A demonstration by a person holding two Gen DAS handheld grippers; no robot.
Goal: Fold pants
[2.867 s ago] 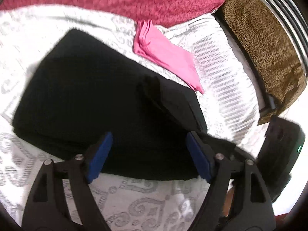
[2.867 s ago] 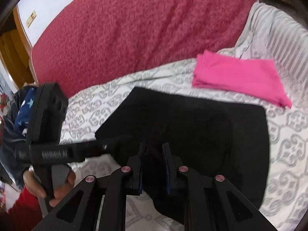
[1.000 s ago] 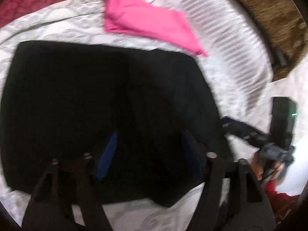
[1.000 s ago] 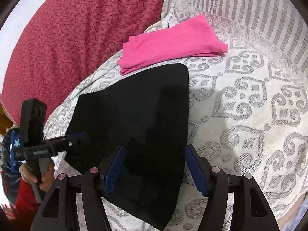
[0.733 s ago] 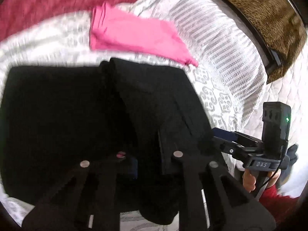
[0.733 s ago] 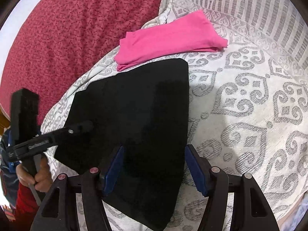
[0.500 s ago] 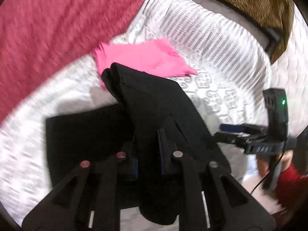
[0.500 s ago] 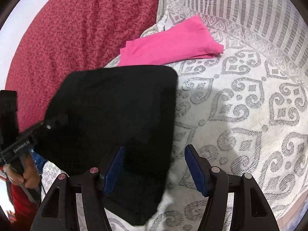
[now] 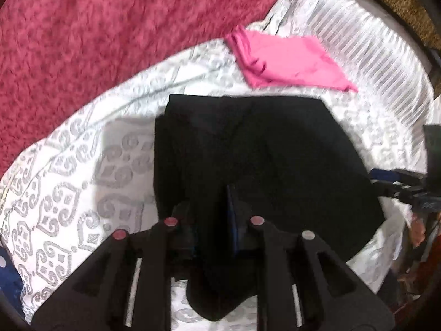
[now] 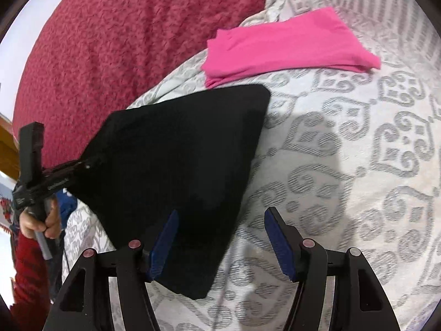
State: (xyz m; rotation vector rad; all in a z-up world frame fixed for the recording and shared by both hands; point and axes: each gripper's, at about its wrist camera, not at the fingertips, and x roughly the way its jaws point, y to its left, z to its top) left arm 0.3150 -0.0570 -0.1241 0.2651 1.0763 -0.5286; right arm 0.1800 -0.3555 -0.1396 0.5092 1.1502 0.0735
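The black pants (image 9: 261,154) lie folded on the patterned white bedspread (image 9: 82,182). My left gripper (image 9: 212,220) is shut on the near edge of the pants, with a fold of black cloth pinched between its blue pads. In the right wrist view the pants (image 10: 179,165) spread as a dark slab, and the left gripper (image 10: 85,165) grips their left corner. My right gripper (image 10: 220,242) is open and empty, low over the pants' near right edge.
A folded pink garment (image 9: 286,60) lies beyond the pants and shows too in the right wrist view (image 10: 286,44). A red blanket (image 9: 96,27) covers the far left of the bed. A striped white pillow (image 9: 372,41) sits at the right.
My left gripper has shut on the pants and carried the left part over to the right, so the pants are narrower. My right gripper let go earlier and stays open.
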